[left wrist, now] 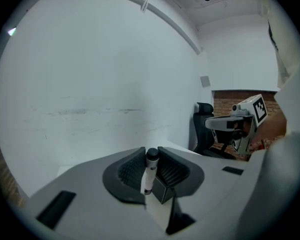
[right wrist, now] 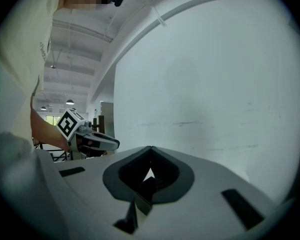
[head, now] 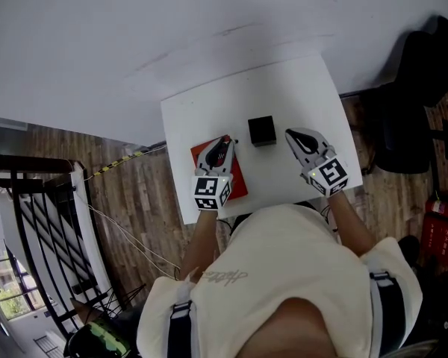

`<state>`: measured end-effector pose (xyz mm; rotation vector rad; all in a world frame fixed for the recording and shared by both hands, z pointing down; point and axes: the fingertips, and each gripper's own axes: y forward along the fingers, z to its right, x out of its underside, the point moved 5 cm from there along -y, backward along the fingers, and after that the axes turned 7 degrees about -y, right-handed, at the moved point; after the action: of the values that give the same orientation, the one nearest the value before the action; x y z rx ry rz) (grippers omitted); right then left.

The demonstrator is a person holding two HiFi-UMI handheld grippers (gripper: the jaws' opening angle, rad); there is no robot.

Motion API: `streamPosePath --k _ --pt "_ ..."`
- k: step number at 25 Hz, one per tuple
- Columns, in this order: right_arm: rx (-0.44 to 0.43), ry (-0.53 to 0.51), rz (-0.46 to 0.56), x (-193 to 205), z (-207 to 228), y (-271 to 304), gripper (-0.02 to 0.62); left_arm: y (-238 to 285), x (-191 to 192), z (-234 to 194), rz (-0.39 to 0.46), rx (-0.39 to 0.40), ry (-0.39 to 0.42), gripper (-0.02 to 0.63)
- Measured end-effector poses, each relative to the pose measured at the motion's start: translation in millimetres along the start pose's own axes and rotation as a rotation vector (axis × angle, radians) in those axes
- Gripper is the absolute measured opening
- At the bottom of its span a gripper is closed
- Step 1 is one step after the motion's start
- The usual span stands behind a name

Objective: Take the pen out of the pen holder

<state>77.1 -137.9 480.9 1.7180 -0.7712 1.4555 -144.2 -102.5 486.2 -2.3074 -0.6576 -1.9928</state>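
Observation:
My left gripper (head: 224,145) is shut on a white pen with a black cap (left wrist: 149,176), which stands upright between its ribbed pads. It hovers over a red notebook (head: 239,183), to the left of the black cube pen holder (head: 262,130). In the left gripper view the holder (left wrist: 163,191) shows low behind the pen, apart from it. My right gripper (head: 293,137) is to the right of the holder with its jaw tips together and nothing held. In the right gripper view its jaws (right wrist: 150,154) frame the dark holder (right wrist: 147,190).
The small white table (head: 299,88) stands against a white wall. A black office chair (head: 403,136) is at the right, with a red object (head: 442,226) on the wooden floor. A black metal rack (head: 37,230) stands at the left.

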Motion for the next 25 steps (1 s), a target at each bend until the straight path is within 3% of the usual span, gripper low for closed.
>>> streamPosePath --k 25 --pt "0.036 -0.024 0.013 -2 -13 -23 0.008 -10 3 12 0.007 0.044 0.008 0.089"
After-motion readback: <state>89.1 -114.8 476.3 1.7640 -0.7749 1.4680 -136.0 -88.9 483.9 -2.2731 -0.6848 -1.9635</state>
